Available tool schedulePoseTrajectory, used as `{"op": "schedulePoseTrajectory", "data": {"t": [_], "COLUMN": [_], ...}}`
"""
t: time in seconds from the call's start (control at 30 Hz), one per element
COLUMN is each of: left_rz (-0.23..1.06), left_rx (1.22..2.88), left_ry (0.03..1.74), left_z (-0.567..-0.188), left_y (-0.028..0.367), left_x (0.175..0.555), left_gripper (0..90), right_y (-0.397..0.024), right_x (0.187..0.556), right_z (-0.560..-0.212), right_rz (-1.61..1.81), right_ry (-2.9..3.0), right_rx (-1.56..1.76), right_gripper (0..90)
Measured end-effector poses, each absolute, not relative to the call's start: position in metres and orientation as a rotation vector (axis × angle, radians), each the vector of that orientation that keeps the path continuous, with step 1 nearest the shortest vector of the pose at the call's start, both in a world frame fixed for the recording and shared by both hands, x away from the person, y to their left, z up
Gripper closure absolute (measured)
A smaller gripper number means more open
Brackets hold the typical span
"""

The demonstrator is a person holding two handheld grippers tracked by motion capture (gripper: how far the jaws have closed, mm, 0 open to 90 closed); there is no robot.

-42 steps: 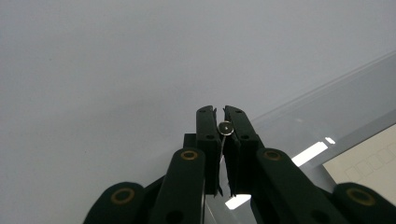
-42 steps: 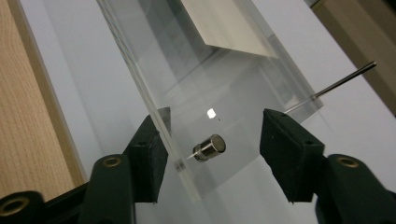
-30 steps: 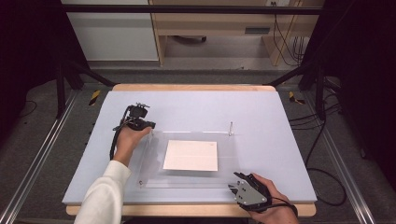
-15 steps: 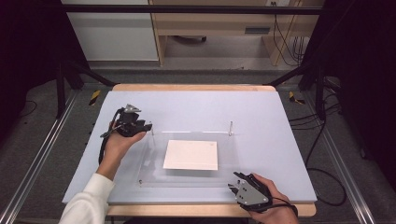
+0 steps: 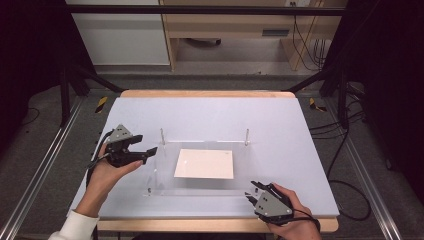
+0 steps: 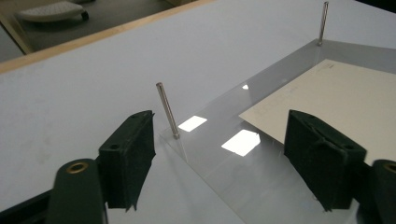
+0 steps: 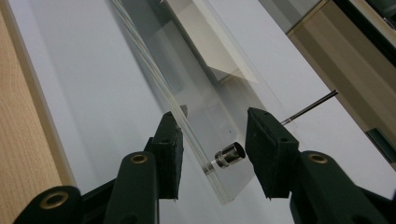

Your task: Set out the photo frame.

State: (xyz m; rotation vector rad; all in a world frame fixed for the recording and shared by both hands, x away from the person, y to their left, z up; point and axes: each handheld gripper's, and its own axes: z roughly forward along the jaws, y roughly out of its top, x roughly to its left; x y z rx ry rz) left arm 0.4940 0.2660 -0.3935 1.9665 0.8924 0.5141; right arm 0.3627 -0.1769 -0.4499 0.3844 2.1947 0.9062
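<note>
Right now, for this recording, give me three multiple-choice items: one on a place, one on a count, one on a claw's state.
1. Where does the white sheet lie?
A. within the clear acrylic plate
B. on the floor
C. in the left claw

2. How many upright metal pins stand at the plate's far edge?
A. none
B. two
C. five

3. What does the left claw hold?
A. a pin
B. the sheet
C. nothing

Answers: 1 A, the plate's outline surrounds it; 2 B, one pin at each far corner; 3 C, its jaws have just been opening, nothing between.
</note>
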Motion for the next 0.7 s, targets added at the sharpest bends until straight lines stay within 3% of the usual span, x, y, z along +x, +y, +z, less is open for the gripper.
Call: {"op": "schedulePoseTrajectory", "data": {"t": [0.23,0.7], "left_rz": [0.535,0.525], "left_rx": [1.938,1.975], "left_ry": [0.783,0.72], "left_z": [-0.379,-0.365], "left_y": [0.263,0.258], "left_x": [0.48,0.469], "left_gripper": [10.5,10.1], "right_y": [-0.177,-0.177], "right_x": [0.364,0.374], "right_z": [-0.445,-0.423], "right_rz": [0.914,0.911], "right_ry": [2.203,2.249], "right_rx": [0.402,0.441], "right_gripper": [57.8,58.8]}}
